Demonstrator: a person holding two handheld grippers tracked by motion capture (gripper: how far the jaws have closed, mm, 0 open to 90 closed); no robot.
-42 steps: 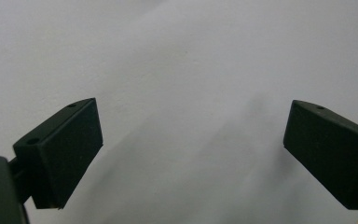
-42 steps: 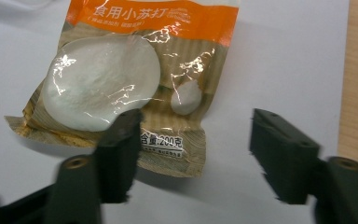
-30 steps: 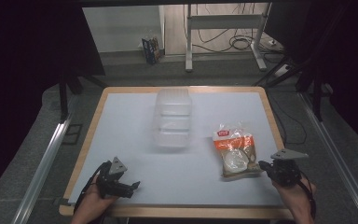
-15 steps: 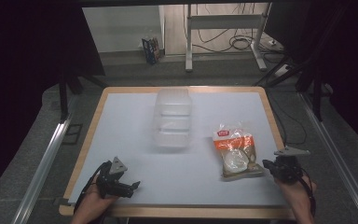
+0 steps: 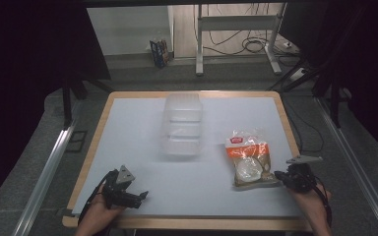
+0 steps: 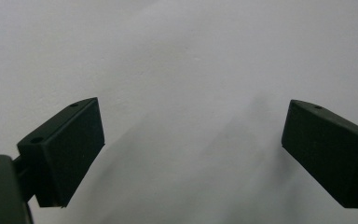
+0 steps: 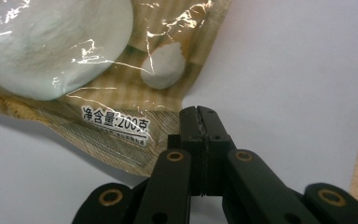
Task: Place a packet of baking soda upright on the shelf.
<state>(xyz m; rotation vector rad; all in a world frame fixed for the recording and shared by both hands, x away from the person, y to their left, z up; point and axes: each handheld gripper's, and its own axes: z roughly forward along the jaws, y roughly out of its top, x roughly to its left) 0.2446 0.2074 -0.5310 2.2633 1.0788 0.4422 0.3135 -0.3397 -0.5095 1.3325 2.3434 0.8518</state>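
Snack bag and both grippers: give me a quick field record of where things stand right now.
table: white top with a wooden rim
snack bag: flat on the table at its right near part, clear window with white round pieces; printed label at its edge
clear container: empty-looking, upright at table centre, apart from the bag
right gripper: jaws pressed together, tips at the bag's near corner; whether bag film is pinched between them cannot be told
left gripper: jaws wide apart over bare table, near left corner
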